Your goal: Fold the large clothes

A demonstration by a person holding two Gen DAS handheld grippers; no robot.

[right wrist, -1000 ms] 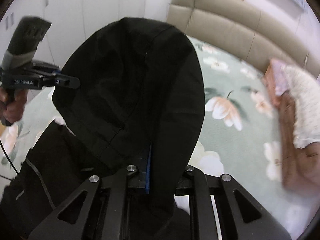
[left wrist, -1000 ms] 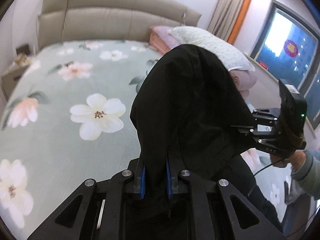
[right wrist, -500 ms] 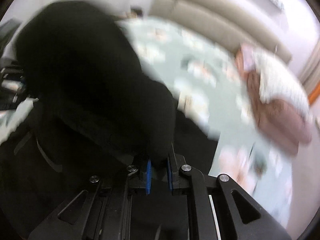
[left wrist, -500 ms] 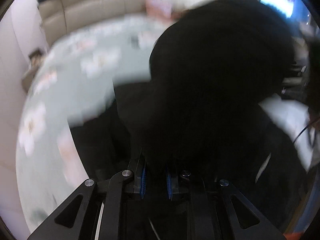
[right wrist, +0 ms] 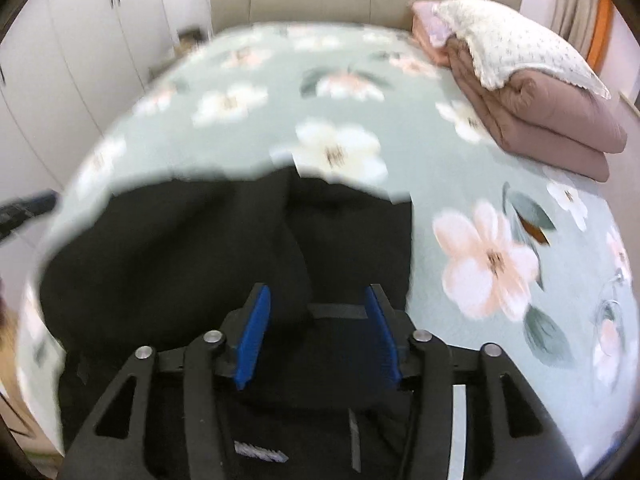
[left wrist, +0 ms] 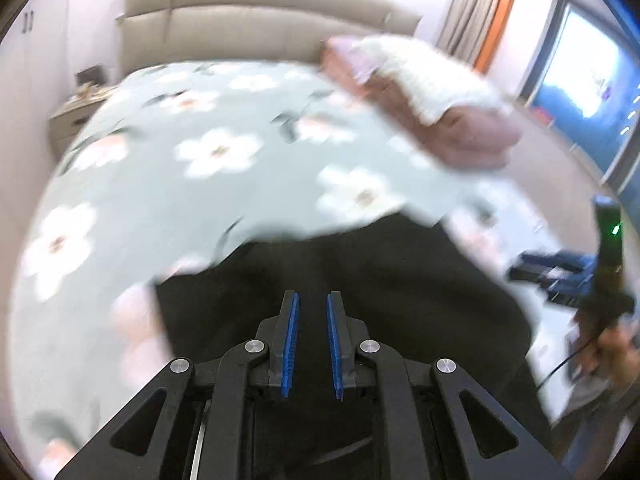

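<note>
A large black garment (left wrist: 380,280) lies flat on the green floral bed (left wrist: 180,200). It also shows in the right wrist view (right wrist: 200,240), with a fold ridge down its middle. My left gripper (left wrist: 312,304) hovers just above the cloth with a narrow gap between its blue pads, and nothing is between them. My right gripper (right wrist: 318,300) is wide open above the garment's right part and holds nothing. The right gripper also appears at the right edge of the left wrist view (left wrist: 600,280). Both views are motion-blurred.
A folded pink quilt with a white pillow (right wrist: 540,92) sits at the bed's far right. A beige headboard (left wrist: 260,12) runs along the back. White wardrobe doors (right wrist: 80,40) stand on the left. A window (left wrist: 592,80) is at right.
Both grippers held the black garment up in the air a second ago. They swung it down onto the bed and let go; the cloth now lies flat.
</note>
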